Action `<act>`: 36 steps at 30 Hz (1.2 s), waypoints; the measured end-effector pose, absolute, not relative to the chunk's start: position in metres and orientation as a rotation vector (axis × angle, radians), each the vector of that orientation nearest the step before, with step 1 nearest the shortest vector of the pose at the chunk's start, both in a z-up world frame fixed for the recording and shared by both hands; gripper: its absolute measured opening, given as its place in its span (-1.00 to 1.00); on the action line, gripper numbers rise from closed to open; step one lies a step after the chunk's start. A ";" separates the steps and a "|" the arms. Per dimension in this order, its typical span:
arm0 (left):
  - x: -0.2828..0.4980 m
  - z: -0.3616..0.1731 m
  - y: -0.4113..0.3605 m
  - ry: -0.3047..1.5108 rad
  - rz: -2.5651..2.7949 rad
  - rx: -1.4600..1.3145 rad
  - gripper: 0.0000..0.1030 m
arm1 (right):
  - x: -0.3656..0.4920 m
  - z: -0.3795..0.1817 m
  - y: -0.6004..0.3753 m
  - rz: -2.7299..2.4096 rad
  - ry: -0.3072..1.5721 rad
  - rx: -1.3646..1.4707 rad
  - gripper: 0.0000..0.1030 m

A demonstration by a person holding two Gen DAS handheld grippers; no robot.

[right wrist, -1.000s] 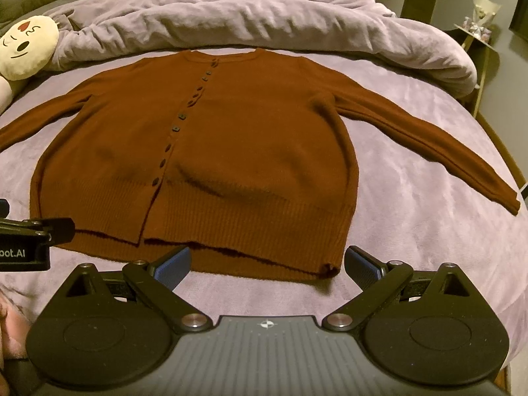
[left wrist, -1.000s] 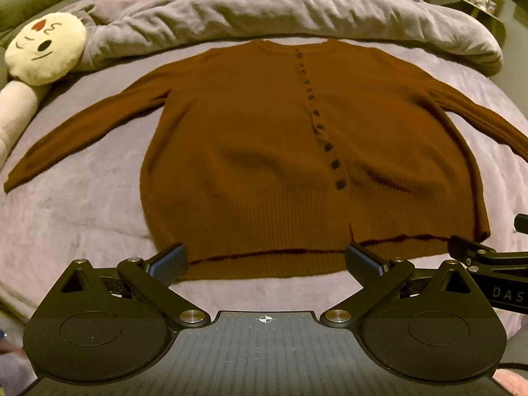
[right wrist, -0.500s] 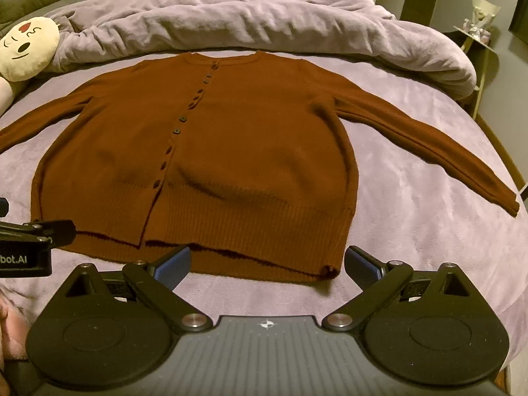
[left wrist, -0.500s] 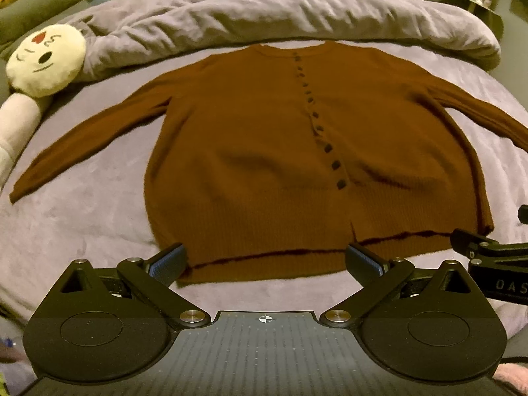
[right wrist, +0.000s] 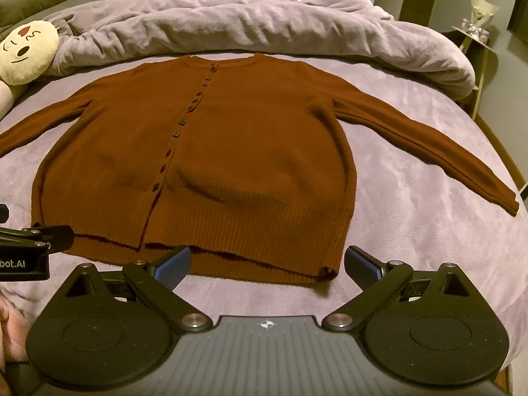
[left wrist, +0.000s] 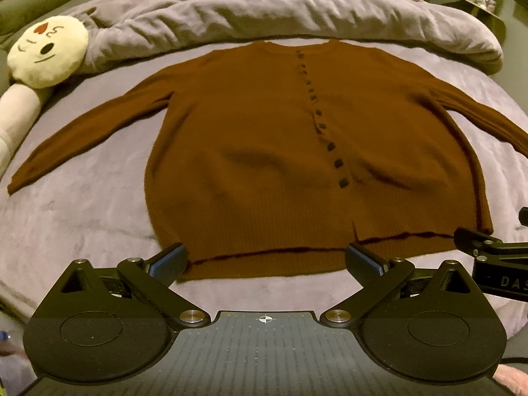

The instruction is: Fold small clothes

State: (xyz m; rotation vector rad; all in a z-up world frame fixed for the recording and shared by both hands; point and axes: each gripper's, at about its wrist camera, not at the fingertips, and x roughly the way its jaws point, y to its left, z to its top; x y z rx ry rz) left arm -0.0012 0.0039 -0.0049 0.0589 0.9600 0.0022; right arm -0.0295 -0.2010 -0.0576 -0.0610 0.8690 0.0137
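Observation:
A brown buttoned cardigan (left wrist: 250, 138) (right wrist: 250, 151) lies flat on the bed, front up, both sleeves spread sideways and its hem nearest me. My left gripper (left wrist: 265, 260) hovers open just short of the hem's left half, nothing between its fingers. Near the hem's right corner my right gripper (right wrist: 267, 260) is also open and empty. The right gripper's tip (left wrist: 478, 247) shows at the right edge of the left wrist view; the left gripper's tip (right wrist: 49, 236) shows at the left edge of the right wrist view.
A bunched lilac duvet (left wrist: 280, 10) (right wrist: 250, 23) lies across the bed behind the collar. A cream plush pillow with a face (left wrist: 46, 51) (right wrist: 28, 51) sits at the far left. A small side table (right wrist: 475, 36) stands beyond the bed's right edge. The lilac sheet (right wrist: 429, 224) surrounds the cardigan.
Both grippers have drifted slightly; the view has shifted a little, with the cardigan sitting marginally lower and more to the right in the left wrist view. The cardigan itself has not moved.

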 end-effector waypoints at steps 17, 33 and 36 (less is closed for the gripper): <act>0.000 -0.009 0.013 0.980 0.006 0.006 1.00 | -0.026 -0.057 -0.205 0.026 0.863 -0.027 0.92; 0.003 -0.010 0.012 0.986 0.006 0.002 1.00 | -0.034 -0.053 -0.210 0.080 0.723 0.029 0.92; 0.004 -0.011 0.011 0.987 0.003 0.004 1.00 | -0.035 -0.053 -0.210 0.102 0.688 0.035 0.92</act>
